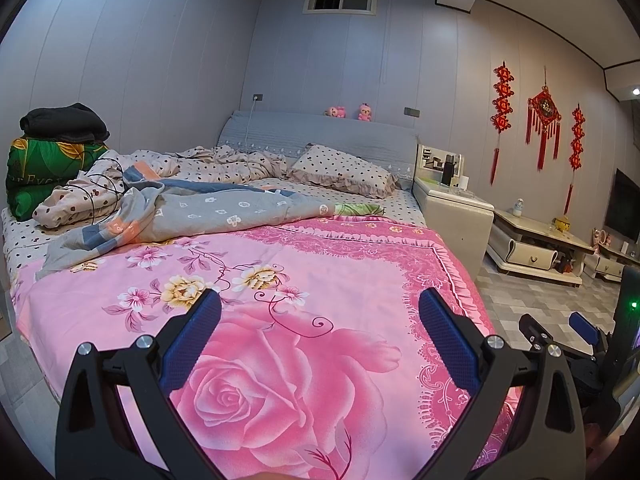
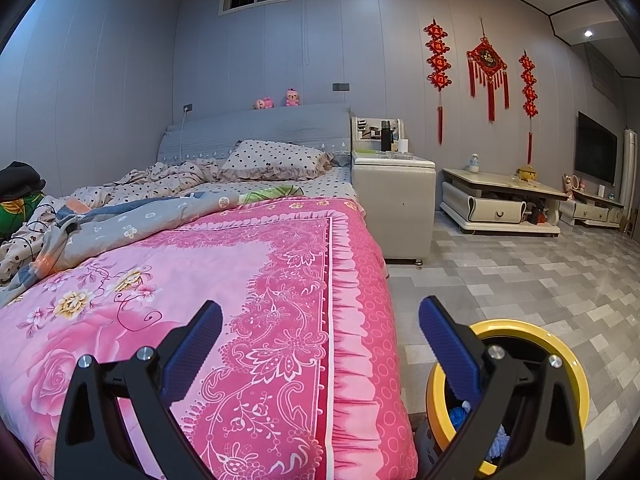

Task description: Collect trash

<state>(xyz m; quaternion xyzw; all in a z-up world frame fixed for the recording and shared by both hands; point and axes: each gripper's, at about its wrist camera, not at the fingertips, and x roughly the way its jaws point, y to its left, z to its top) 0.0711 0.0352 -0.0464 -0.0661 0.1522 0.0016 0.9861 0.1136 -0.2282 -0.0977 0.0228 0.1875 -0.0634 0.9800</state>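
Observation:
My left gripper (image 1: 320, 312) is open and empty above the pink rose quilt (image 1: 280, 300) on the bed. My right gripper (image 2: 320, 312) is open and empty over the bed's right edge; it also shows at the right of the left wrist view (image 1: 560, 326). A yellow-rimmed trash bin (image 2: 560, 344) stands on the floor beside the bed, under my right finger, with blue crumpled scraps (image 2: 458, 414) inside. No loose trash shows on the quilt.
A rumpled grey blanket (image 1: 208, 208), polka-dot bedding and a pillow (image 1: 344, 168) lie at the bed's head. Folded green and black bedding (image 1: 44, 156) sits far left. A white nightstand (image 2: 394, 196) and low table (image 2: 504, 196) stand right, on tiled floor (image 2: 500, 280).

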